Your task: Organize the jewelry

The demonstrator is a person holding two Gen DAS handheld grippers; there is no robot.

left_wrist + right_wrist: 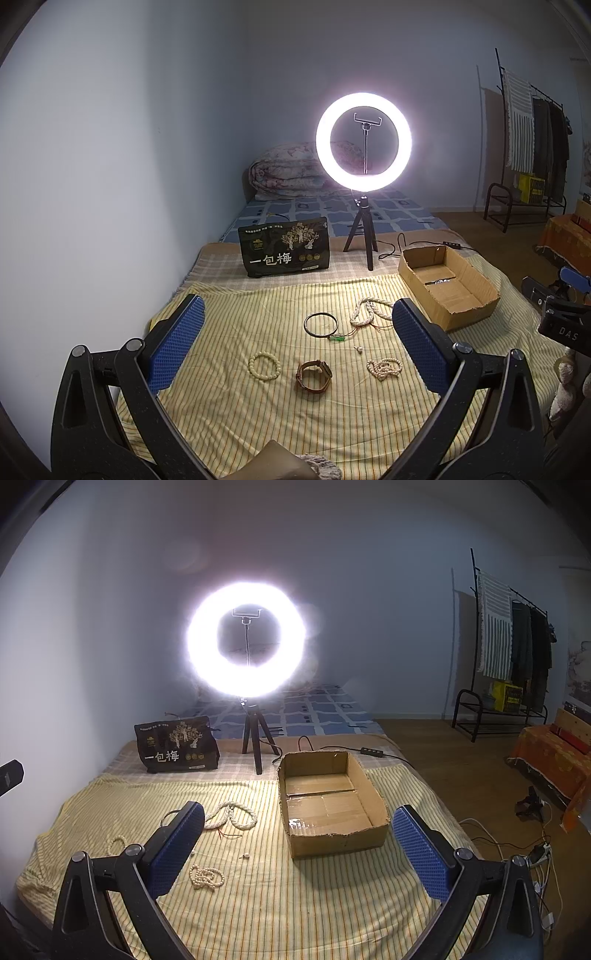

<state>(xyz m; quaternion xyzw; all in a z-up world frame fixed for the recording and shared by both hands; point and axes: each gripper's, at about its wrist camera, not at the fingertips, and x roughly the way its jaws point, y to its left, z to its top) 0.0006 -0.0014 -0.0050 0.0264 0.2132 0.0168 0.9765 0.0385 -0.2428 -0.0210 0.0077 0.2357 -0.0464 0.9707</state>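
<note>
Both the left hand-held gripper (297, 347) and right hand-held gripper (298, 845) gape empty above the bed (jewelry scattered beside the cardboard box (328, 801)), so the looped pearl strand (384, 368) could snag or slip.

Jewelry lies scattered, flat, across a yellow striped blanket (229, 417). A cream bead bracelet (264, 366) rests as an open circle at the left, with a brown leather strap watch (314, 375) curled just beside it and a heaped strand of small pearl beads (384, 368) (loosely bunched) to the right. Farther back sit a thin dark bangle (321, 324), a small green pendant (337, 338) on red cord at its edge, and a long cream bead necklace (369, 312) in loops. A tiny pale earring (357, 349) lies between them. An open cardboard box (373, 797) stands upright nearby, apart from every piece.
</note>
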